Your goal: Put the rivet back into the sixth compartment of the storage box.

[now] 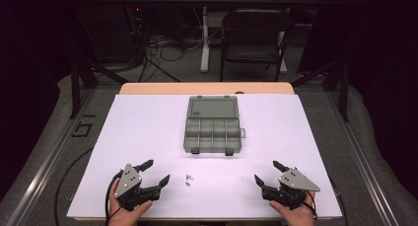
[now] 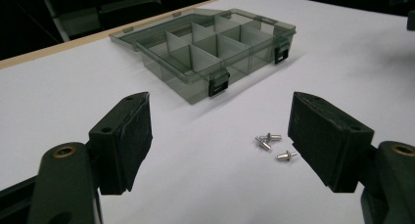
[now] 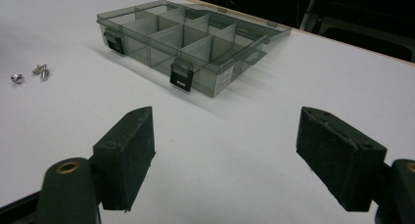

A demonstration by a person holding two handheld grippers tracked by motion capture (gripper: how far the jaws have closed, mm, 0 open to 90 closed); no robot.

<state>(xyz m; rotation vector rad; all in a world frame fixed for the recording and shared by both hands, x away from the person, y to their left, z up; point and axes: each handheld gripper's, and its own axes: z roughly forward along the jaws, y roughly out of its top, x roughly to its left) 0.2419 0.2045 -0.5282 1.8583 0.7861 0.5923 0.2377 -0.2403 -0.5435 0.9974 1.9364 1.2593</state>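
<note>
The left gripper [image 1: 156, 171] has its jaws spread wide with nothing between them, and the right gripper [image 1: 266, 173] is spread just as wide and equally empty. Both sit low over the near edge of the white table [image 1: 148, 132], each held in a hand [image 1: 129, 211] that comes in from the bottom of the high view.

Just beside the left gripper's inner jaw lie three small metal pins [image 2: 270, 145] — two touching each other, the third a little apart, all on their sides on the bare surface. Farther out, near the middle of the table, sits a smoky clear compartment box [image 1: 213, 134] with its lid [image 1: 213, 107] folded flat open behind it; the compartments look empty, though the tinted plastic makes that hard to confirm.

The likely job is moving the pins into the box, and the risks come from the pins themselves. They are tiny, smooth and round, so broad pads closing on them could squirt one sideways or roll it off across the table. The touching pair may also come up together — or one may drop mid-carry and bounce past the low dividers.
</note>
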